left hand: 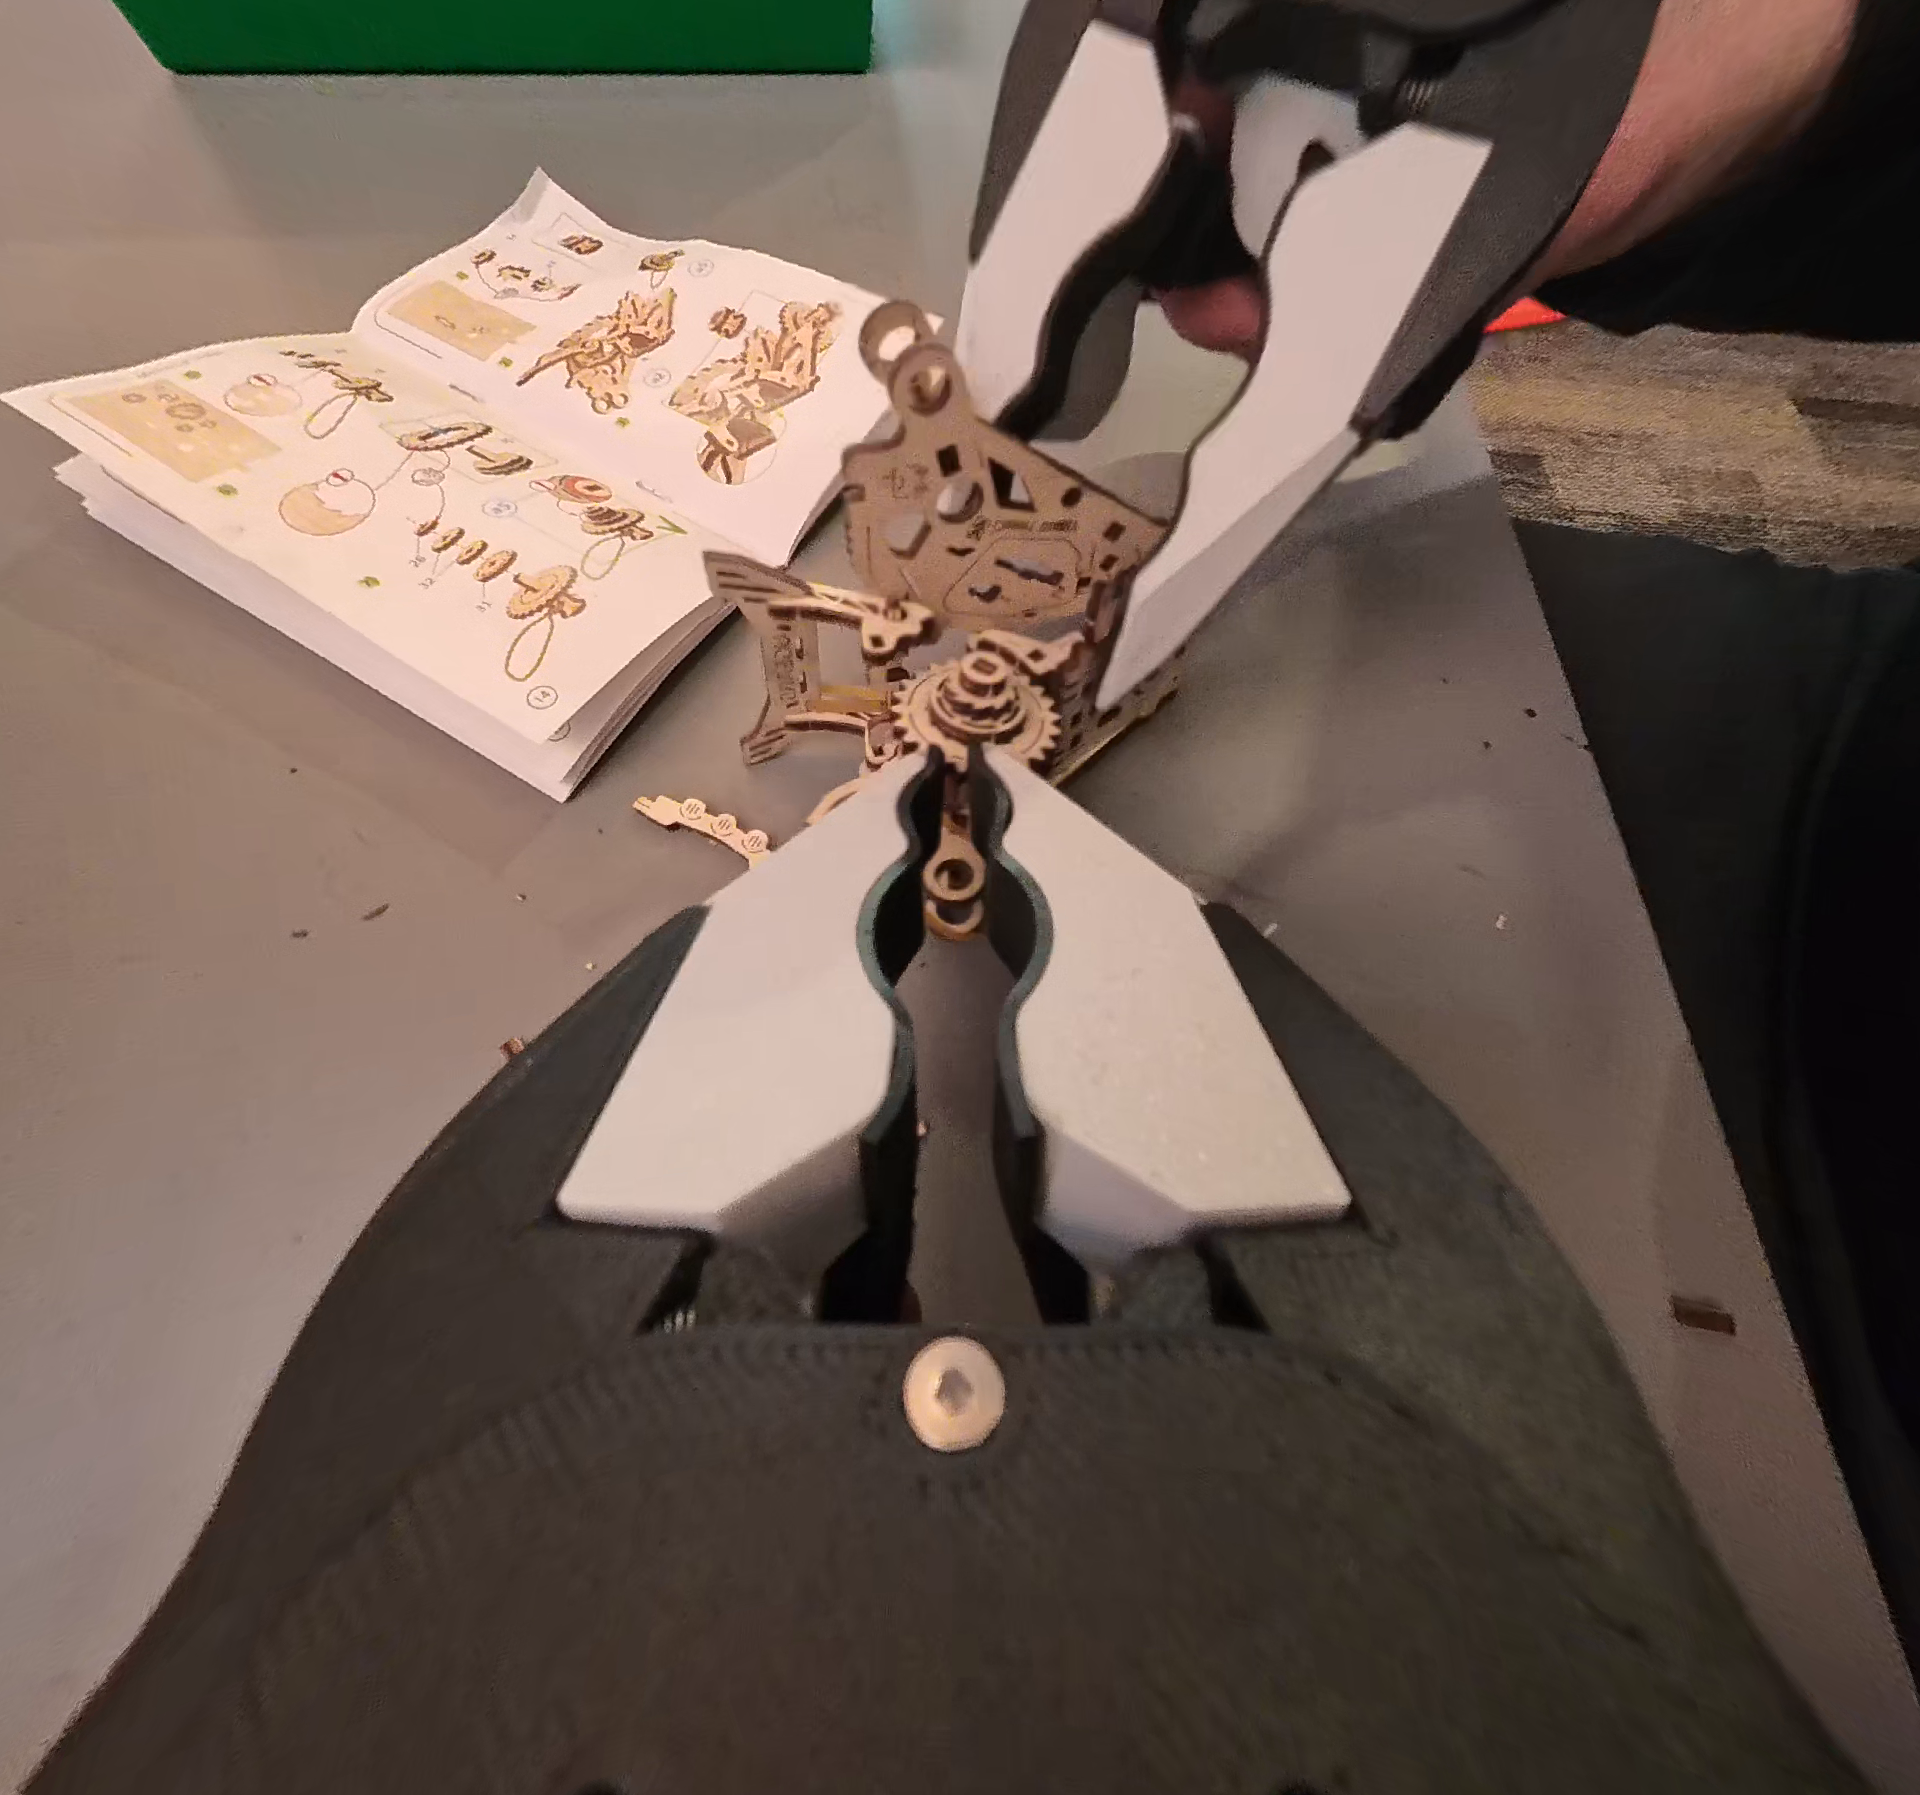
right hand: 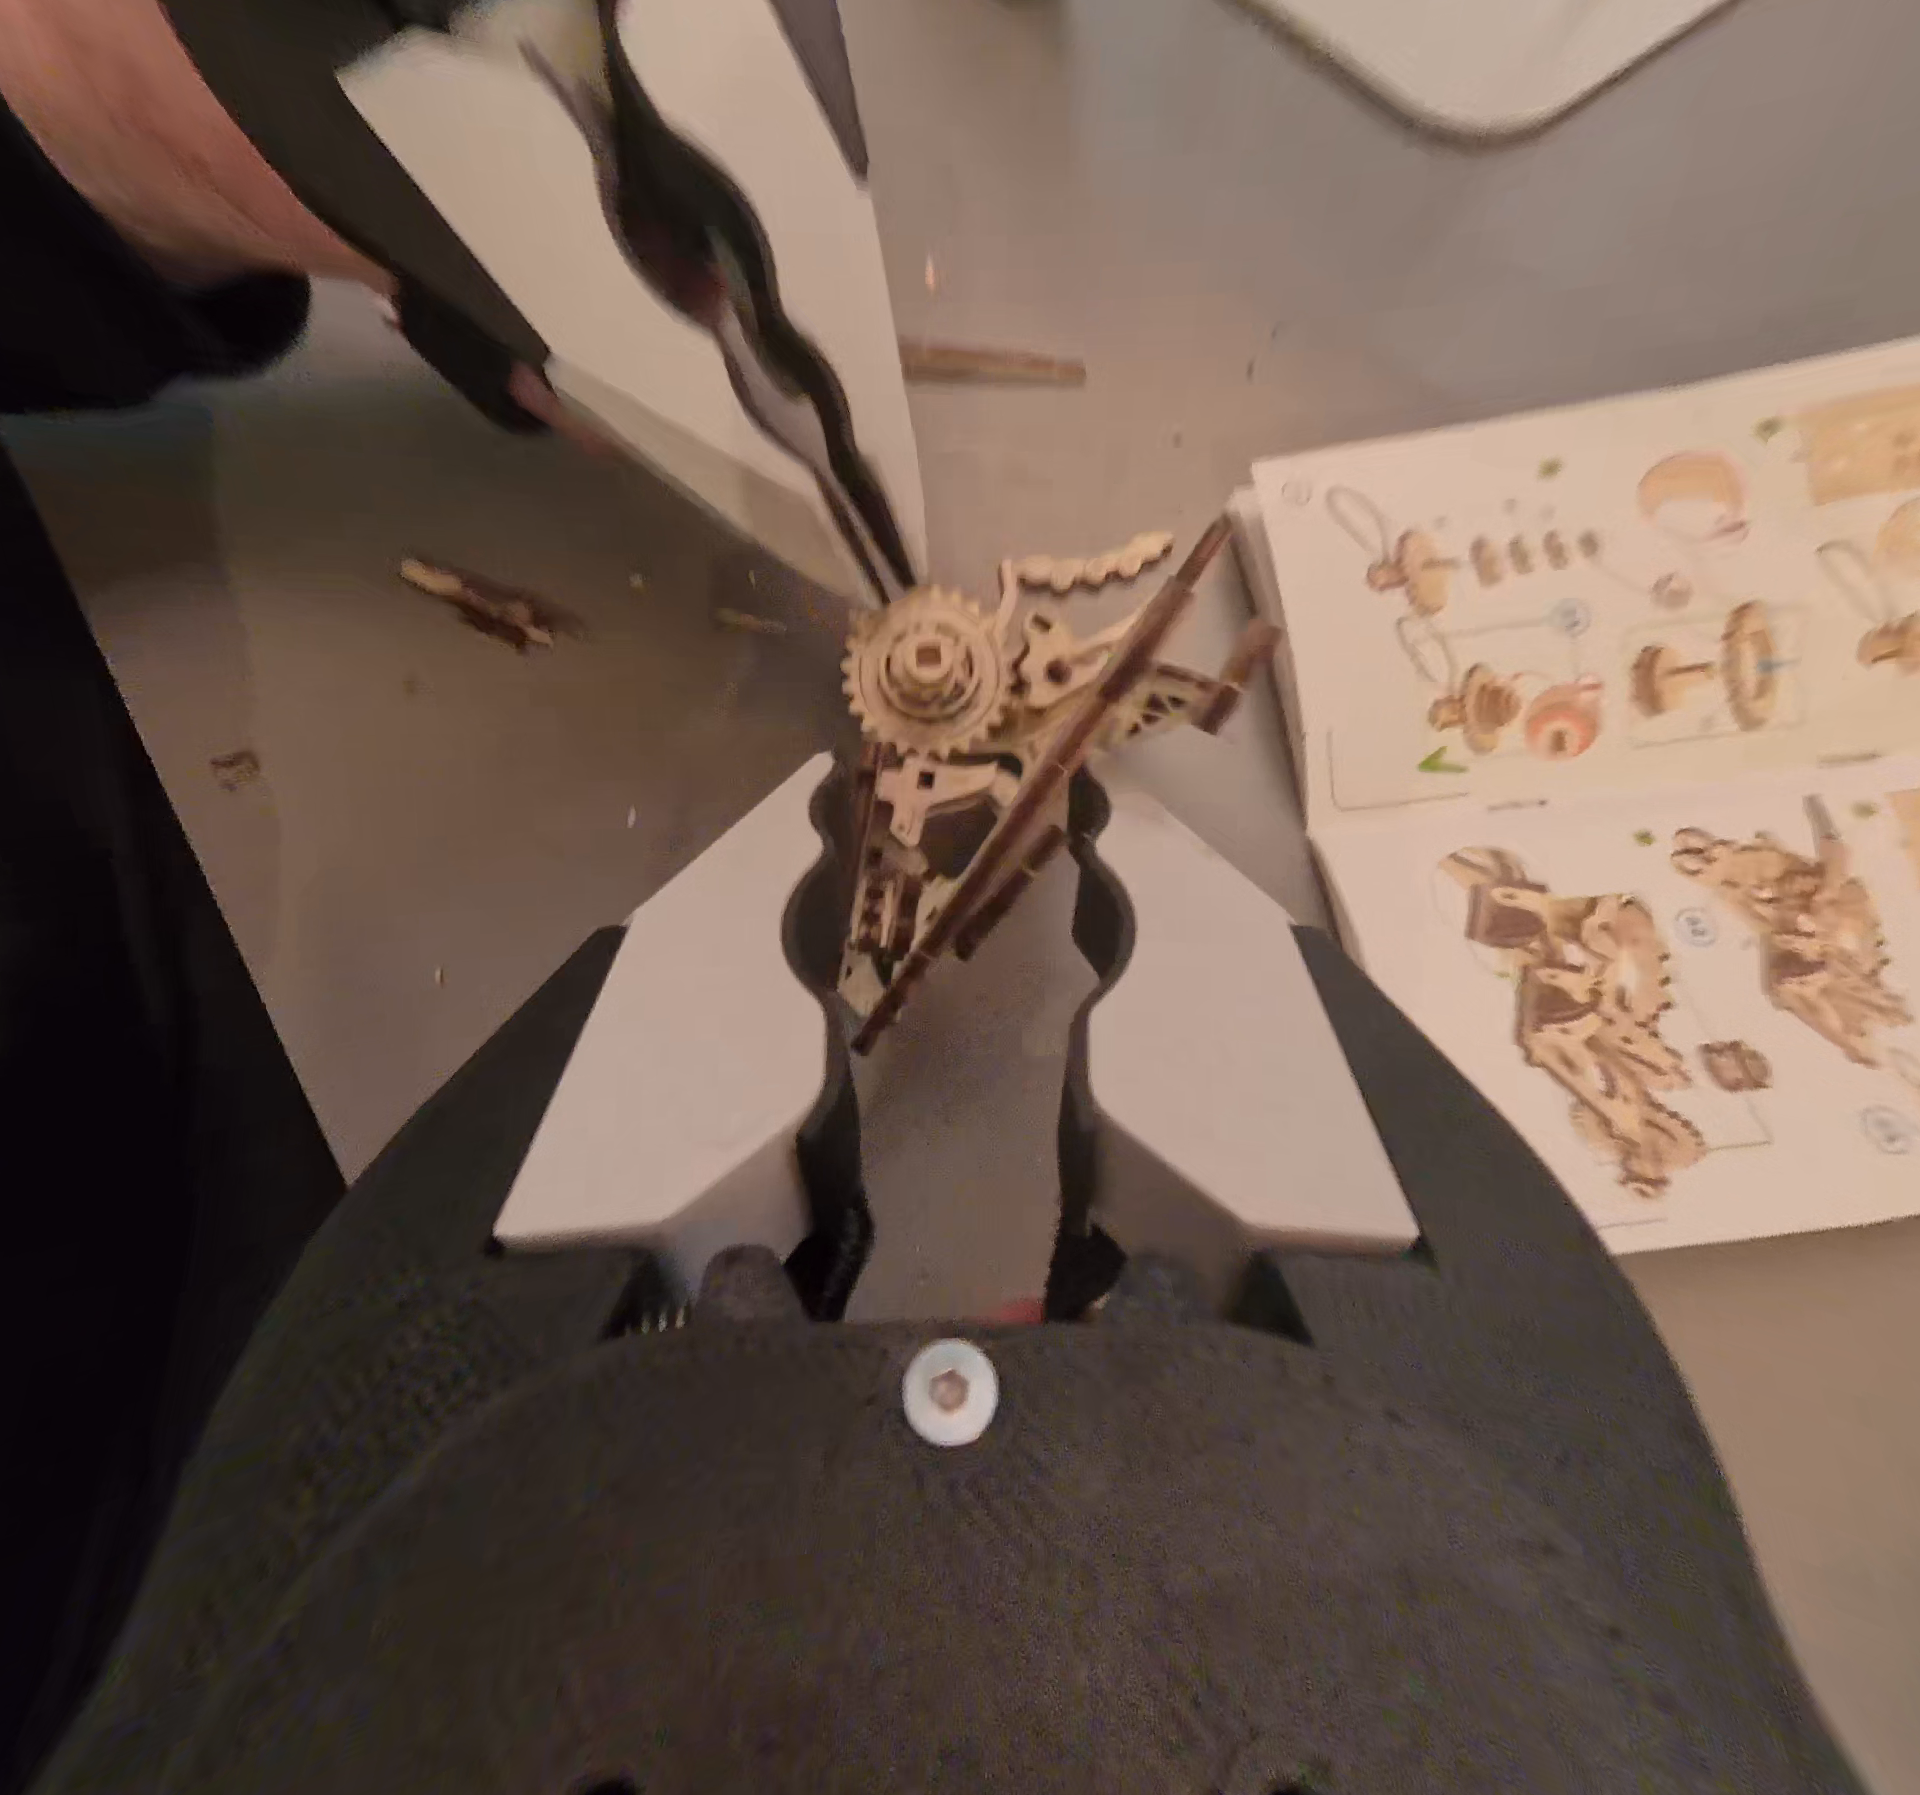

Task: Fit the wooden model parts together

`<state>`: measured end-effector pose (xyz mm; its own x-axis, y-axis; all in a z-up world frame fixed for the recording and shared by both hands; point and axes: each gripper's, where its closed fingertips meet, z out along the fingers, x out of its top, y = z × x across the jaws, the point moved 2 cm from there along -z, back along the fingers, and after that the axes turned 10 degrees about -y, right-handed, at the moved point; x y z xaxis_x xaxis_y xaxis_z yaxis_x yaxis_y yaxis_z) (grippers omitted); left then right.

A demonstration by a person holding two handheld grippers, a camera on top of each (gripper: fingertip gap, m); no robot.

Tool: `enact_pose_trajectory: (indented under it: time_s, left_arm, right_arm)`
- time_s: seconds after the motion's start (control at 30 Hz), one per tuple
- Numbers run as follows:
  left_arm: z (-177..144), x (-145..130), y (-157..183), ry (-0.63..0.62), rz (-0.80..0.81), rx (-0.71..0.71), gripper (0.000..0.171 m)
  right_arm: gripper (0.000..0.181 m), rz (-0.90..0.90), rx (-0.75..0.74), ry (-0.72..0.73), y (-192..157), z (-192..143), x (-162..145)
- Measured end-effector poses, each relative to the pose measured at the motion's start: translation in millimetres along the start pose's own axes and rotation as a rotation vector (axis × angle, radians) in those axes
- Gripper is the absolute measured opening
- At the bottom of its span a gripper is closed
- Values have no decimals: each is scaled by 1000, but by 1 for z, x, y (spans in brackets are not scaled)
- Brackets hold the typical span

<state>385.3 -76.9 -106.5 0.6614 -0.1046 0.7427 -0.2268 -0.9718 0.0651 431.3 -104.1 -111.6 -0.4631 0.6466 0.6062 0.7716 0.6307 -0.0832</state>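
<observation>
Now the left claw (left hand: 961, 769) pinches the gear piece (left hand: 977, 706); the right claw (right hand: 961, 800) clamps the wooden model (right hand: 935, 810).

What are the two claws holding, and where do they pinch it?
The left claw pinches a small wooden arm just below the gear. The right claw grips the wooden model by its flat side plates.

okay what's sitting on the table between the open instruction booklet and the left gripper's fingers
In the left wrist view, a small loose wooden strip lies on the grey table between the instruction booklet and the left gripper.
</observation>
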Motion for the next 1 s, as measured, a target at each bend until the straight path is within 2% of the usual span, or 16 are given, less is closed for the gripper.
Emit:
enact_pose_trajectory:
  time_s: [0.2, 0.27, 0.43, 0.53, 0.73, 1.0]
  left_arm:
    - [0, -1, 1, 4, -9, -17, 2]
    - [-1, -2, 0, 5, -24, -22, 9]
    - [-4, -3, 4, 8, -31, -50, 18]
    - [-9, -4, 7, 36, -59, -83, 21]
    - [-11, -23, 6, -32, -51, -41, 28]
    - [-9, -29, 5, -41, -94, -66, 28]
  right_arm:
    - [39, 7, 29, 45, -2, -4, 1]
    - [45, 22, 38, 70, -1, -9, 3]
    - [40, 14, 46, 85, -4, -13, 3]
    - [36, 35, 45, 94, -2, -15, 0]
    - [12, 87, 71, 127, -1, -17, -2]
    - [0, 136, 70, 158, 1, -27, -1]
